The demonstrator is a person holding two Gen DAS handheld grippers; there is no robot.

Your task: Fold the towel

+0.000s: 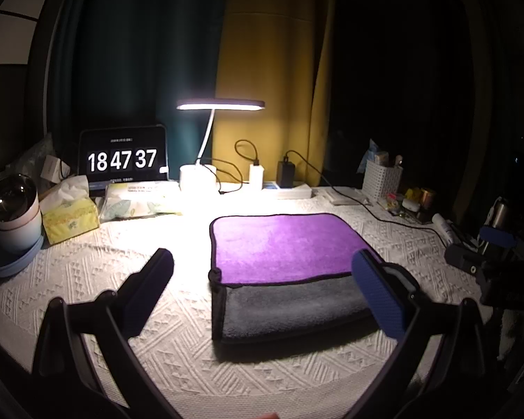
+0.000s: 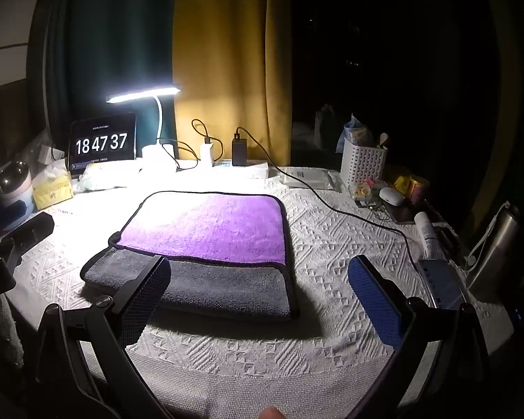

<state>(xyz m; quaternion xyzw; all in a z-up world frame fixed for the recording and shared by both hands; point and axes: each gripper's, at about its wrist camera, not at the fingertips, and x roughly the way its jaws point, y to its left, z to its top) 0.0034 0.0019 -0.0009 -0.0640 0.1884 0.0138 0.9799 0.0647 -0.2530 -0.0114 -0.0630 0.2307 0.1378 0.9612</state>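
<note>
A towel (image 1: pixel 283 244) with a purple face and a grey face lies folded on the white textured tablecloth. The purple flap covers the far part and a grey strip (image 1: pixel 290 303) shows at the near edge. It also shows in the right wrist view (image 2: pixel 213 227). My left gripper (image 1: pixel 265 272) is open and empty, held above the towel's near left part. My right gripper (image 2: pixel 258 276) is open and empty, held above the towel's near right corner. The right gripper also shows at the right edge of the left wrist view (image 1: pixel 496 244).
A lit desk lamp (image 1: pixel 220 104), a clock tablet (image 1: pixel 122 159), a tissue box (image 1: pixel 70 216) and a cup (image 1: pixel 14 216) stand at the back left. Chargers with a black cable (image 2: pixel 332 206), a white basket (image 2: pixel 363 164), small items and a steel bottle (image 2: pixel 496 248) are on the right.
</note>
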